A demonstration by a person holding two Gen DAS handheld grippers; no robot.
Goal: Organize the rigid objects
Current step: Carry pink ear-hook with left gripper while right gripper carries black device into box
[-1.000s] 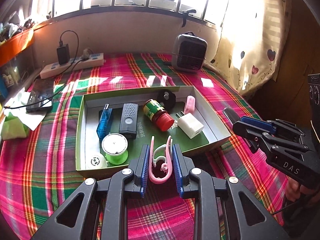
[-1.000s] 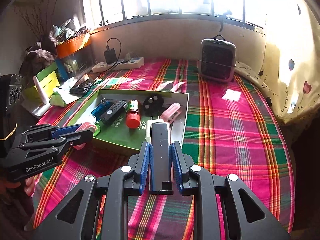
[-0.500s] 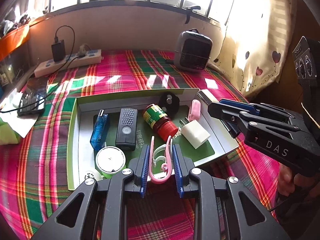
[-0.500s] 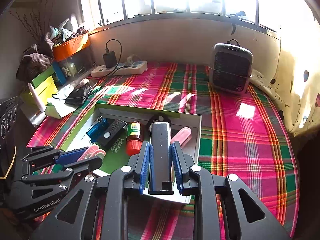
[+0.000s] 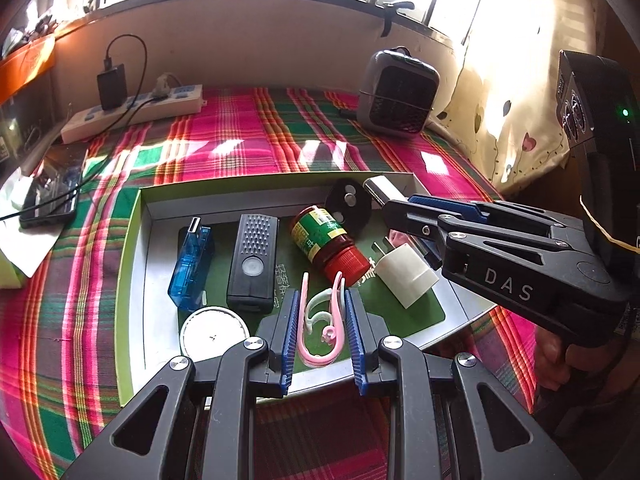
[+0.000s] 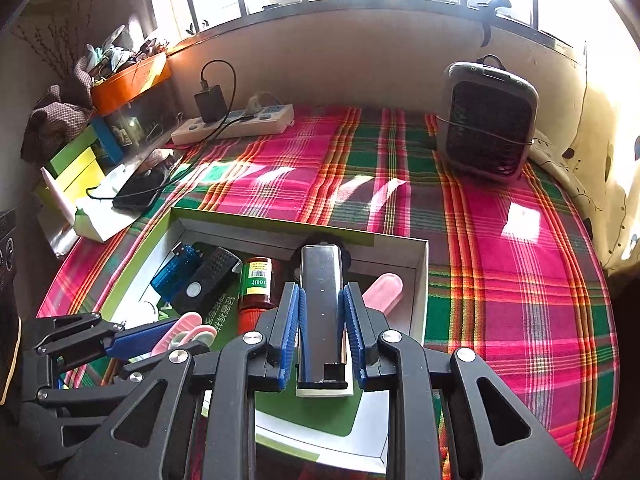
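**Plaid-cloth table: box contents and both claws**

Plaid cloth (image 6: 500, 280), pink and green, covers the table; on it sits your open green-rimmed box (image 5: 132, 240).

Your left gripper (image 5: 320, 300): jaws closed partway on a pink clip (image 5: 324, 340), pinched at its two sides between the blue pads (image 5: 290, 328). It is over the near edge of the box; whether the clip touches the floor cannot be told.

Your right gripper (image 6: 322, 292): jaws closed on a dark, glossy bar (image 6: 322, 300), held lengthwise, its far end pointing into the box. It is over the right part of the box, above a white plug (image 5: 406, 276).

Lying in the box, left to right in the left wrist view:
- blue USB stick (image 5: 190, 268), near the left wall
- white disc (image 5: 212, 334), at the near edge, just beside the left fingers
- black remote (image 5: 253, 262), just beside the stick
- jar (image 5: 326, 244), green label, red cap, on its side
- black round piece (image 5: 348, 204), by the far wall
- pink case (image 6: 384, 290), by the right wall, partly hidden in the left view

Outside the box:
- heater (image 6: 490, 128), far right
- power strip (image 6: 236, 124) with a black charger (image 6: 210, 102), far left by the wall
- phone (image 5: 50, 196), left of the box, cable attached
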